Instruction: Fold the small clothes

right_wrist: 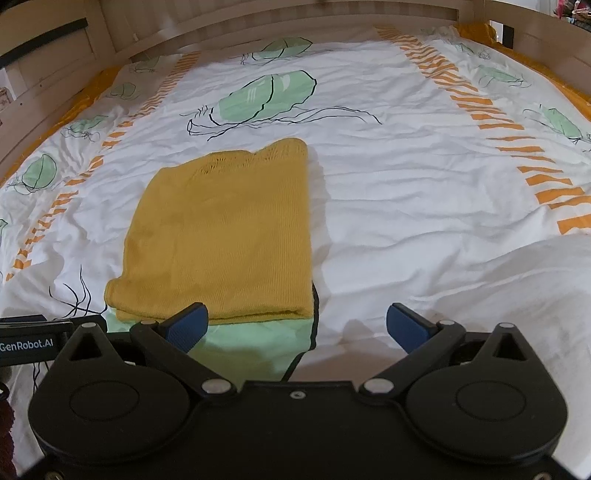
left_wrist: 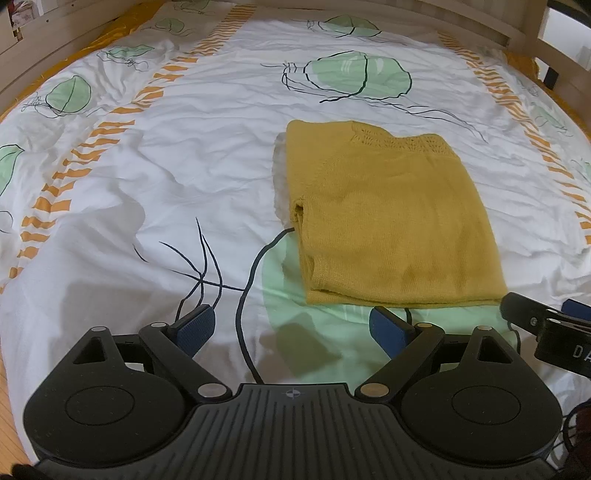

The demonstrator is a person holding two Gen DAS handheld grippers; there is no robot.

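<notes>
A mustard-yellow knitted garment (left_wrist: 391, 218) lies folded into a rough rectangle on the bed; the right wrist view shows the garment (right_wrist: 221, 236) left of centre. My left gripper (left_wrist: 291, 328) hovers open just in front of the garment's near hem, nothing between its blue pads (left_wrist: 195, 326). My right gripper (right_wrist: 295, 325) is open too, level with the near right corner of the garment, its left blue pad (right_wrist: 188, 325) just in front of the hem. The right gripper (left_wrist: 543, 321) shows at the right edge of the left wrist view.
The bed carries a crumpled white duvet cover (left_wrist: 166, 177) printed with green leaves and orange stripes. A wooden bed frame (right_wrist: 258, 26) runs along the far side and the sides. The left gripper's body (right_wrist: 33, 343) appears at the left edge of the right wrist view.
</notes>
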